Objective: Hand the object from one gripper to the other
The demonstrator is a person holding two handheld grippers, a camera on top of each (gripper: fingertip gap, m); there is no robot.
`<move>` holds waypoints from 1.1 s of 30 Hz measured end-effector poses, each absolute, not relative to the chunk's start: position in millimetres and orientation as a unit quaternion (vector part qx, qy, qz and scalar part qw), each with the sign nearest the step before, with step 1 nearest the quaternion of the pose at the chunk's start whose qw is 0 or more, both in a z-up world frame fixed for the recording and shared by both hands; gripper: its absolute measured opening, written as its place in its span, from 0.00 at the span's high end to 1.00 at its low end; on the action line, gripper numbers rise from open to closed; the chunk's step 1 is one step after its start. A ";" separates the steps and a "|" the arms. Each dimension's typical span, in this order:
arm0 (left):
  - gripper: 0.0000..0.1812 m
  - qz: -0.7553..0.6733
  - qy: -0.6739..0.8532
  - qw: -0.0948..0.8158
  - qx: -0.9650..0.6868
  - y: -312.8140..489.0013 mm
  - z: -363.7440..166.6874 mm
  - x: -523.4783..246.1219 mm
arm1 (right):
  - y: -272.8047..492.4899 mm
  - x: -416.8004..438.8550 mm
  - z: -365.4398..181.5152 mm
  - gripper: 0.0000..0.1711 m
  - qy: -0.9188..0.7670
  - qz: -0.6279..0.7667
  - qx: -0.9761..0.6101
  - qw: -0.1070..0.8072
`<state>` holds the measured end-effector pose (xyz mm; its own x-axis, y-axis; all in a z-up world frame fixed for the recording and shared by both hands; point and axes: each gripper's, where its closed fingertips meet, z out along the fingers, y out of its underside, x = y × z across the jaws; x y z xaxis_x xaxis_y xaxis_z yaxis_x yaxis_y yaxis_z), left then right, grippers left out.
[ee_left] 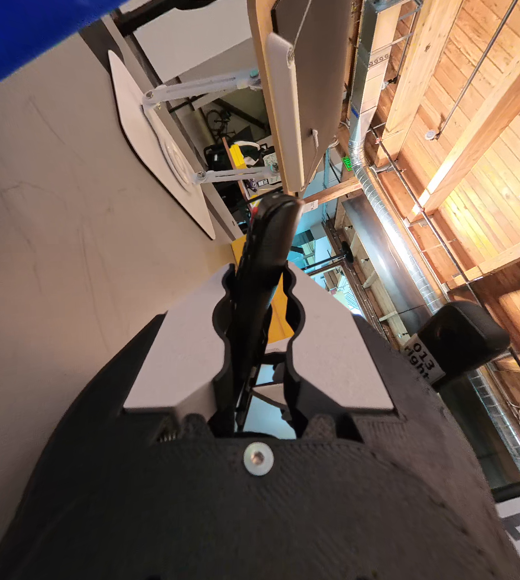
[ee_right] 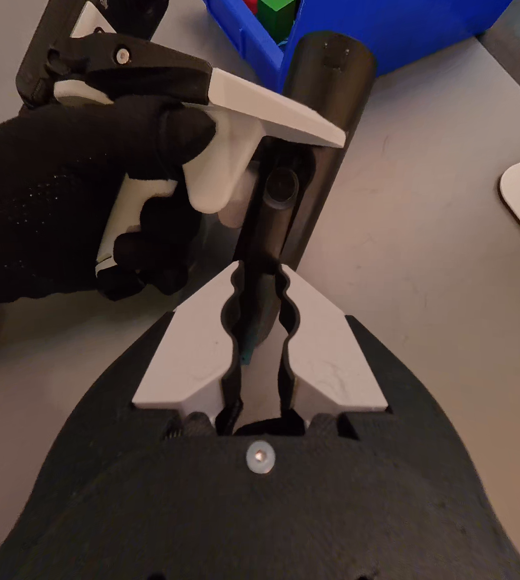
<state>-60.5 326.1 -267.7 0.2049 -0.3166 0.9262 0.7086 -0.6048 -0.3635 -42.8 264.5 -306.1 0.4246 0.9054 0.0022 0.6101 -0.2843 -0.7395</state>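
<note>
Finding: the object (ee_left: 261, 266), a slim black bar with buttons along one edge, stands in my left gripper (ee_left: 258, 269). It runs from deep in the throat out past the tips toward 12 o'clock. Its far end is free in the left wrist view, with nothing around it.

In the right wrist view a dark strip of the same object sits between the tips of my right gripper (ee_right: 260, 268). It leads off toward 12 o'clock, under the other gripper's white finger.

Step in hand, as I judge it: mid-handover, with both grippers on the piece and neither released.

Next move calls for one side to confirm a firm clamp before the other opens. The releasing fingers should then back straight off along their own line, so the bar is not twisted or dragged out.

Fingers, left: nearly closed, the gap no wider than the bar, both pads against its faces.

Fingers, right: also drawn in to a narrow slot. The pads appear to touch the strip on both sides, though the dark pads against the dark object make the contact hard to confirm.

Surroundings: a gloved hand (ee_right: 48, 194) works the left handle at 9 o'clock. A blue bin (ee_right: 378, 37) stands at 1 o'clock on the grey table (ee_right: 425, 219).
</note>
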 end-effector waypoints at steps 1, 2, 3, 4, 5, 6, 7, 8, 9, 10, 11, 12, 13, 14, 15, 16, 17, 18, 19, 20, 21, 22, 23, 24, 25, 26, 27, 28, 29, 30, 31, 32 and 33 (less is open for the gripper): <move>0.84 -0.615 -0.151 0.419 -0.651 326.7 -266.8 -61.3 | 264.6 -43.6 -306.1 0.90 -0.490 0.217 -0.772 0.343; 0.84 -0.618 -0.154 0.422 -0.645 327.3 -265.9 -63.0 | 265.0 -44.3 -305.7 0.90 -0.488 0.218 -0.772 0.344; 0.84 -0.622 -0.156 0.423 -0.641 327.7 -264.8 -64.1 | 264.9 -45.0 -305.9 0.90 -0.487 0.219 -0.772 0.345; 0.84 -0.623 -0.155 0.422 -0.640 328.1 -264.5 -65.0 | 264.6 -45.8 -306.7 0.90 -0.486 0.220 -0.772 0.344; 0.84 -0.620 -0.154 0.424 -0.642 328.8 -264.6 -66.6 | 264.5 -46.5 -307.7 0.90 -0.486 0.221 -0.772 0.344; 0.84 -0.617 -0.151 0.428 -0.643 329.3 -264.0 -68.3 | 265.3 -46.7 -308.4 0.90 -0.485 0.219 -0.773 0.346; 0.84 -0.616 -0.148 0.430 -0.643 329.5 -262.8 -70.1 | 266.4 -46.9 -308.7 0.90 -0.483 0.219 -0.773 0.348; 0.84 -0.615 -0.149 0.431 -0.643 330.1 -262.6 -73.0 | 266.7 -47.6 -308.9 0.90 -0.481 0.222 -0.773 0.348; 0.84 -0.614 -0.153 0.430 -0.644 330.8 -263.7 -75.3 | 266.8 -48.5 -309.4 0.90 -0.480 0.224 -0.773 0.348; 0.84 -0.612 -0.156 0.427 -0.647 330.8 -266.2 -75.8 | 267.9 -49.4 -309.6 0.90 -0.480 0.221 -0.773 0.351; 0.84 -0.609 -0.157 0.426 -0.651 330.2 -268.0 -74.6 | 269.1 -50.8 -309.0 0.90 -0.477 0.220 -0.773 0.355; 0.85 -0.607 -0.155 0.428 -0.651 329.4 -267.5 -73.1 | 270.4 -52.3 -307.7 0.90 -0.473 0.223 -0.774 0.357; 0.85 -0.602 -0.157 0.431 -0.654 329.2 -268.3 -72.7 | 271.7 -53.3 -306.5 0.90 -0.470 0.225 -0.775 0.357; 0.85 -0.601 -0.160 0.432 -0.653 329.5 -268.5 -73.3 | 273.1 -53.9 -305.7 0.90 -0.468 0.226 -0.777 0.356; 0.85 -0.602 -0.167 0.432 -0.650 330.2 -268.7 -74.7 | 274.0 -54.6 -306.1 0.90 -0.466 0.226 -0.778 0.355; 0.85 -0.601 -0.174 0.431 -0.651 331.2 -270.3 -76.0 | 274.2 -55.7 -307.2 0.90 -0.465 0.226 -0.780 0.352; 0.85 -0.596 -0.181 0.434 -0.651 332.2 -271.5 -78.3 | 274.0 -57.1 -307.5 0.90 -0.463 0.228 -0.782 0.350; 0.85 -0.593 -0.185 0.438 -0.650 332.6 -271.4 -79.9 | 273.3 -58.5 -306.7 0.90 -0.461 0.231 -0.782 0.349; 0.85 -0.592 -0.185 0.440 -0.649 332.5 -271.2 -80.2 | 273.0 -59.4 -305.5 0.90 -0.460 0.232 -0.783 0.348; 0.85 -0.591 -0.187 0.441 -0.649 332.7 -271.4 -80.7 | 273.0 -60.2 -305.4 0.90 -0.460 0.230 -0.784 0.348; 0.85 -0.589 -0.191 0.442 -0.650 333.2 -272.1 -81.6 | 273.4 -60.6 -306.4 0.90 -0.461 0.225 -0.784 0.348; 0.85 -0.588 -0.192 0.441 -0.650 333.7 -272.9 -81.7 | 274.2 -61.1 -307.0 0.90 -0.460 0.222 -0.785 0.350; 0.85 -0.588 -0.195 0.440 -0.649 334.4 -273.4 -82.5 | 275.2 -61.7 -307.2 0.90 -0.457 0.220 -0.786 0.353; 0.85 -0.590 -0.197 0.440 -0.647 334.8 -273.3 -83.4 | 276.2 -61.9 -307.2 0.90 -0.456 0.218 -0.786 0.356; 0.85 -0.591 -0.198 0.440 -0.646 334.9 -273.1 -83.5 | 276.8 -61.9 -307.3 0.90 -0.454 0.219 -0.787 0.357; 0.85 -0.591 -0.199 0.439 -0.647 335.1 -273.4 -83.6 | 276.7 -62.4 -307.2 0.89 -0.449 0.223 -0.788 0.357; 0.85 -0.591 -0.201 0.439 -0.646 335.3 -273.7 -84.2 | 275.9 -63.6 -307.3 0.86 -0.447 0.226 -0.788 0.359; 0.85 -0.592 -0.203 0.439 -0.645 335.5 -273.9 -84.9 | 275.1 -64.2 -307.8 0.85 -0.448 0.224 -0.786 0.362; 0.85 -0.593 -0.203 0.438 -0.645 335.6 -274.1 -84.9 | 274.9 -64.3 -308.0 0.84 -0.450 0.219 -0.785 0.365; 0.84 -0.593 -0.203 0.438 -0.645 335.5 -274.0 -84.6 | 274.8 -64.2 -308.0 0.84 -0.452 0.215 -0.783 0.369; 0.84 -0.593 -0.202 0.438 -0.645 335.4 -273.9 -84.4 | 275.1 -63.7 -307.9 0.85 -0.452 0.211 -0.782 0.374; 0.84 -0.594 -0.201 0.437 -0.645 335.3 -273.9 -84.0 | 275.8 -62.6 -308.2 0.88 -0.454 0.206 -0.780 0.379; 0.85 -0.594 -0.200 0.436 -0.646 335.1 -274.1 -83.5 | 276.8 -61.2 -308.7 0.90 -0.456 0.200 -0.778 0.383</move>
<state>-83.5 335.1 -274.1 0.2134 -0.2597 0.9418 0.7762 -0.5404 -0.3248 -61.2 276.8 -308.7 0.5035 0.8631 0.0388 0.5567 -0.2897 -0.7785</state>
